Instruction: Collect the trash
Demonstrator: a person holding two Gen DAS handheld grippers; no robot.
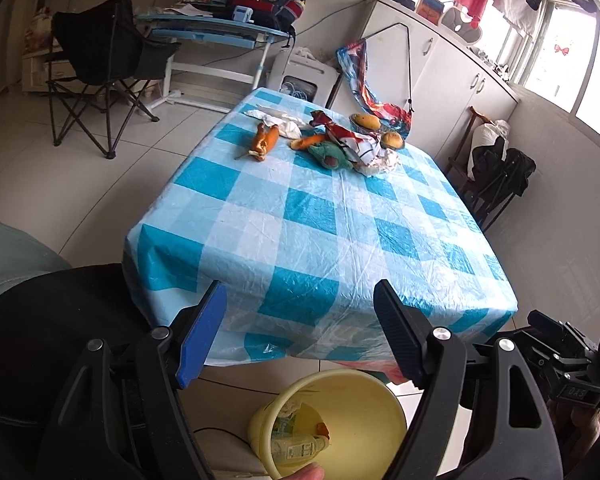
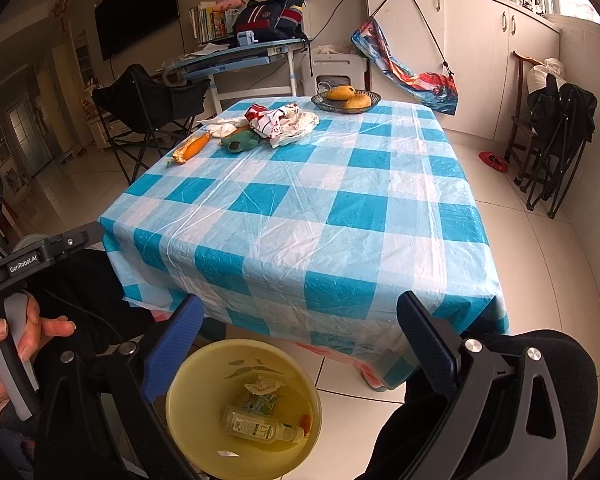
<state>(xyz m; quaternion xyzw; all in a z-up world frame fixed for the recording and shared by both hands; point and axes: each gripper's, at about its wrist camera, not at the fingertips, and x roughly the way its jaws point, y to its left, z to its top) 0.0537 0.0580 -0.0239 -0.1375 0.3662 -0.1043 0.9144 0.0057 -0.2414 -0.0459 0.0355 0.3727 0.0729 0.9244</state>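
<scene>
Standing wide apart with nothing between its jaws, the left gripper [image 1: 300,332] hangs over the near edge of the table, above a yellow bucket [image 1: 396,412] on the floor tiles. The right gripper [image 2: 300,340] is likewise spread wide and empty, poised over the same bucket [image 2: 180,396]. A person's left hand [image 2: 4,352] grips the handle of the left device at the edge of the right wrist view.

Inside the bucket lie a clear plastic bottle [image 2: 260,428] on its side, a crumpled tissue [image 2: 262,385], a small green-printed carton [image 2: 262,402] and an orange scrap [image 2: 305,421] against the wall.

Remaining trash sits well apart from both grippers, at the far end of the table under a blue-and-white checked plastic cloth [image 2: 300,208]. It comprises a carrot peel [image 2: 192,148] nearest the left edge, a green avocado piece [image 2: 240,142], white tissues [image 2: 224,126] and a crumpled red-and-white wrapper [image 2: 276,122] touching a white plastic bag [image 2: 304,122]. The left wrist view shows a second orange peel piece [image 1: 308,142] beside the avocado [image 1: 328,156].

A dark bowl [image 2: 320,102] holding two mangoes [image 2: 348,96] stands at the far edge, just behind the wrapper.
</scene>
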